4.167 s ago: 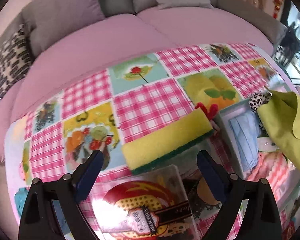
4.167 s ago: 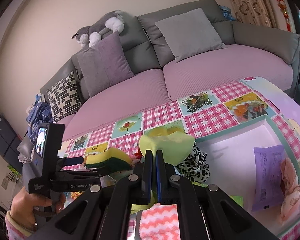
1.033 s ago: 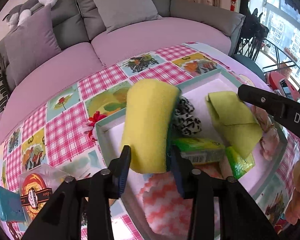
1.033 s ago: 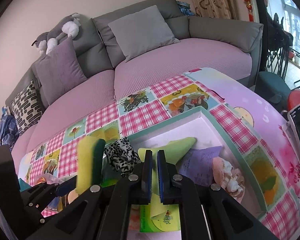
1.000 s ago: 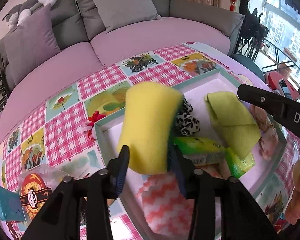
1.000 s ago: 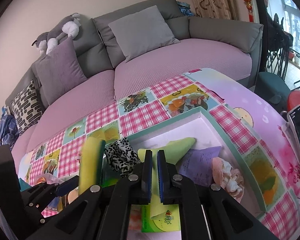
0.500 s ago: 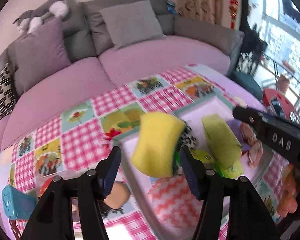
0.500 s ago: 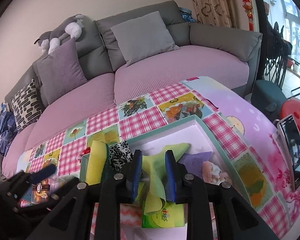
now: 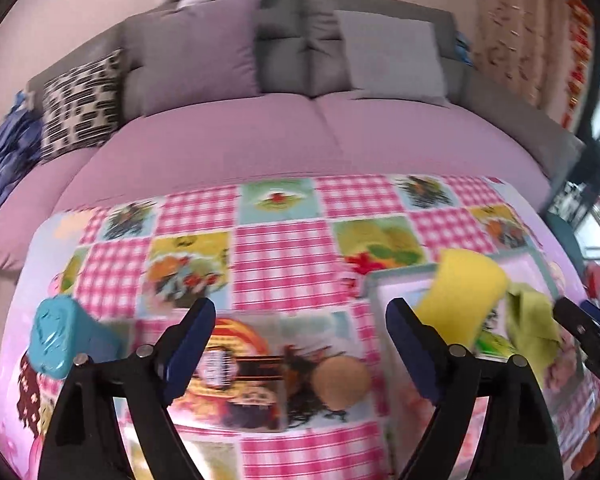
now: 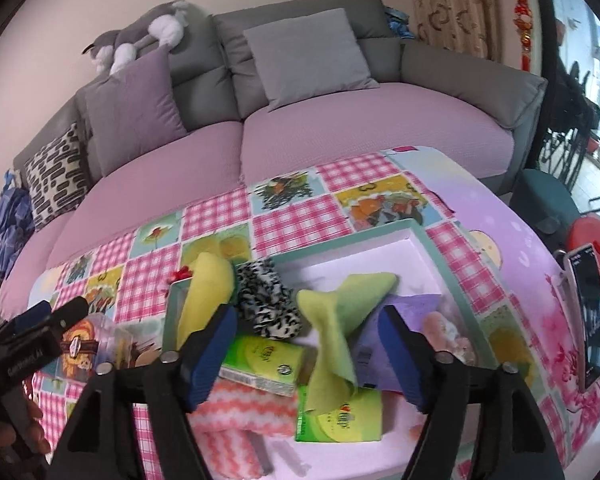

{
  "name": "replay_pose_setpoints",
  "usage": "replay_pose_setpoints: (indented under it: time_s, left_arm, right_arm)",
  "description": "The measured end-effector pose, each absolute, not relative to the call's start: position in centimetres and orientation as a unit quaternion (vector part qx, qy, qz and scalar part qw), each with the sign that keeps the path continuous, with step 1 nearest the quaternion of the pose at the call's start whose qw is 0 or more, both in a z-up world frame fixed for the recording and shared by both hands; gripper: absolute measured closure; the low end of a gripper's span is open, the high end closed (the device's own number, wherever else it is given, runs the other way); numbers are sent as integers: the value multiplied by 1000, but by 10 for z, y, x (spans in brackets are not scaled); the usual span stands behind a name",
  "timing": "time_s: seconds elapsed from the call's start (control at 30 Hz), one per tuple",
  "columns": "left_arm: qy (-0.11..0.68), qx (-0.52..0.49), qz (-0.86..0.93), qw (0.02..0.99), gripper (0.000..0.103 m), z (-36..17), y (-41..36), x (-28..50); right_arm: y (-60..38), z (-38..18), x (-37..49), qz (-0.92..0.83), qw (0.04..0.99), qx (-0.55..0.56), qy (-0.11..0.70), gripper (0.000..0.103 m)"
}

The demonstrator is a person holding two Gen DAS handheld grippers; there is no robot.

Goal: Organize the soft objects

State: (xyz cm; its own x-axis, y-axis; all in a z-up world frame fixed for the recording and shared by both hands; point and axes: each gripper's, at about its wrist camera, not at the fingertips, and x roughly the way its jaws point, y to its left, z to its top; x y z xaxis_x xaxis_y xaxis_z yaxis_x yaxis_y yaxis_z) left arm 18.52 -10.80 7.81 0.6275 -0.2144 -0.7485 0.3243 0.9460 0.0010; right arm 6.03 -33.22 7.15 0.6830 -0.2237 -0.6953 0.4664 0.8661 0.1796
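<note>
The yellow sponge (image 9: 464, 296) (image 10: 204, 292) stands on edge at the left end of the teal-rimmed tray (image 10: 420, 236). My left gripper (image 9: 296, 320) is off to its left, over the tablecloth. Its jaws are opening, with nothing between them. The green cloth (image 10: 336, 300) (image 9: 528, 320) lies crumpled in the tray. My right gripper (image 10: 306, 328) straddles it; the jaws are opening and the pads are clear of the cloth. A leopard-print piece (image 10: 266, 300), a pink zigzag cloth (image 10: 236, 408), green packets (image 10: 260, 360) and a purple packet (image 10: 384, 328) also fill the tray.
A clear box with a red label (image 9: 240, 360) and a teal object (image 9: 56, 336) sit on the checked tablecloth below my left gripper. A phone (image 10: 588, 320) stands at the table's right edge. A pink and grey sofa (image 10: 340, 140) runs behind the table.
The left gripper let go of the sponge, opened wide and drew back to the left. The right gripper opened off the green cloth, which stays in the tray.
</note>
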Motion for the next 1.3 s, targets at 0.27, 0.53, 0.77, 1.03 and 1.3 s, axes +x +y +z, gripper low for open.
replay_pose_setpoints:
  time_s: [0.27,0.53,0.77,1.03,1.3]
  left_arm:
    - [401,44,-129,906,15,77,-88,184]
    - [391,14,-148,908,14,83,-86,173]
    - [431,-2,-177,885,14,71,-100,168]
    - [439,3,-226,870,15,62,-129,158]
    - [478,-19,-233,847,15,33,-141,167]
  right_arm:
    - [-309,69,73,-156,906,158,360,0]
    - [-291,67,80,-134,910,143,366,0]
    - [-282,71,78,-134,912,115,370,0]
    - [-301,69,67,-158,907,139,366,0]
    - [-312,65,65,-157,903,158,368,0]
